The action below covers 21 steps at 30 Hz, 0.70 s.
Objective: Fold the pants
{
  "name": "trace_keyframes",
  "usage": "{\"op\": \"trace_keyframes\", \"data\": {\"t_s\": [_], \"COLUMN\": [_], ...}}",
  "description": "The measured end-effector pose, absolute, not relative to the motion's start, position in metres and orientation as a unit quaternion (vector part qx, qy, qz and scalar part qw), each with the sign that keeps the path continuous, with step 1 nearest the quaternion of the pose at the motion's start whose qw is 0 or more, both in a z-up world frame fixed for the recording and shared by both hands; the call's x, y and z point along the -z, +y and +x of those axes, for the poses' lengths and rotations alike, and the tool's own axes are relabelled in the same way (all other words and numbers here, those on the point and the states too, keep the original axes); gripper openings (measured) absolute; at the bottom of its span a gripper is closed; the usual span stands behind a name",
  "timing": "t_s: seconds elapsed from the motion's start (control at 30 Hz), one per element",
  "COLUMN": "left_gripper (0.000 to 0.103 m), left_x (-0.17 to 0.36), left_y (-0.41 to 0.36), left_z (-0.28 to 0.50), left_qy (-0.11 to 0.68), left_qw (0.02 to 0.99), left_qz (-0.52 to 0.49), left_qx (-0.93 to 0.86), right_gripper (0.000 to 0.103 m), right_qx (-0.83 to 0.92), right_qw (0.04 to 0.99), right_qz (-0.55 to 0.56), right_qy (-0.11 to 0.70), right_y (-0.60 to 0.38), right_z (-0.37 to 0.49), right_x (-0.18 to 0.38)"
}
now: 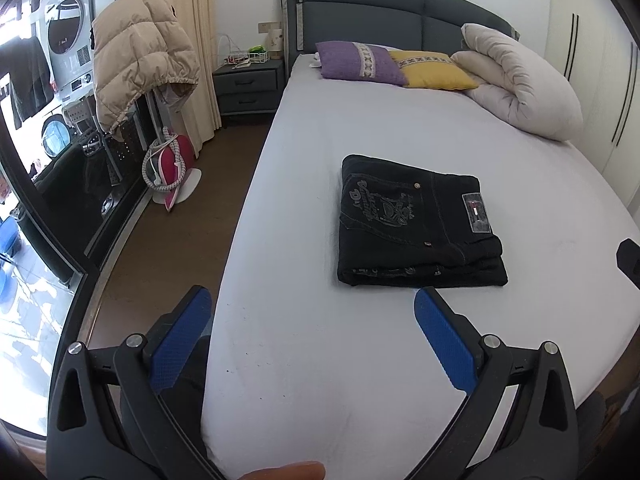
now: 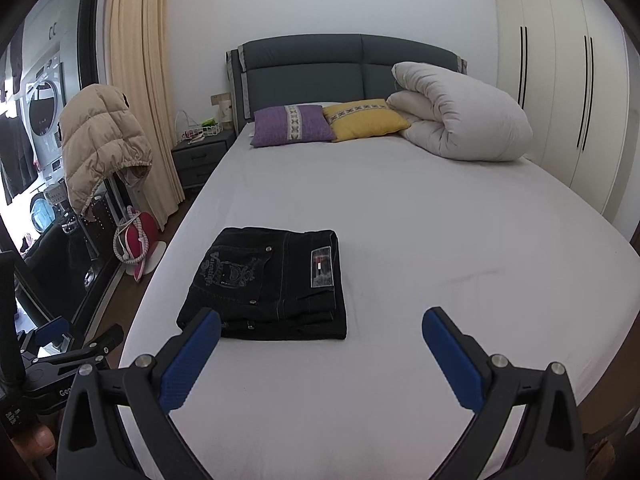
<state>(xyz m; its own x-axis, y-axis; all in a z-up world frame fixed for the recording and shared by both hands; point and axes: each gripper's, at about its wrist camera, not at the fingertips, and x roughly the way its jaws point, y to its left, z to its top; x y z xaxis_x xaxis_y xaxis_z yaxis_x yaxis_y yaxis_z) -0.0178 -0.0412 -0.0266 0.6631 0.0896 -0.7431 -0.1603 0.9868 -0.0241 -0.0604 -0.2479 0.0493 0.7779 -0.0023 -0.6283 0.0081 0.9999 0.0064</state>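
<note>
Black jeans lie folded into a compact rectangle on the white bed sheet, back pocket embroidery and waistband label facing up. They also show in the right wrist view. My left gripper is open and empty, held above the near edge of the bed, short of the jeans. My right gripper is open and empty, just in front of the jeans' near right corner; its left fingertip overlaps the jeans' near left corner in the view. The left gripper also shows at the left edge of the right wrist view.
Purple pillow, yellow pillow and a rolled white duvet lie at the headboard. A nightstand, a beige puffer jacket on a rack and a pink iron stand left of the bed. A wardrobe stands at right.
</note>
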Motion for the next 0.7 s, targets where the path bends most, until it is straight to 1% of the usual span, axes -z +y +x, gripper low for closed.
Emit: {"op": "trace_keyframes", "data": {"t_s": [0.7], "left_gripper": [0.103], "left_x": [0.0333], "left_y": [-0.0398], "left_z": [-0.0153], "left_qy": [0.412], "left_qw": [0.908], "left_qz": [-0.045], "left_qx": [-0.070], "right_gripper": [0.103], "right_qx": [-0.002], "right_qw": [0.938], "right_qz": [0.001], "right_qy": [0.345], "right_y": [-0.2430], "right_z": [-0.0595], "right_x": [-0.0434]}}
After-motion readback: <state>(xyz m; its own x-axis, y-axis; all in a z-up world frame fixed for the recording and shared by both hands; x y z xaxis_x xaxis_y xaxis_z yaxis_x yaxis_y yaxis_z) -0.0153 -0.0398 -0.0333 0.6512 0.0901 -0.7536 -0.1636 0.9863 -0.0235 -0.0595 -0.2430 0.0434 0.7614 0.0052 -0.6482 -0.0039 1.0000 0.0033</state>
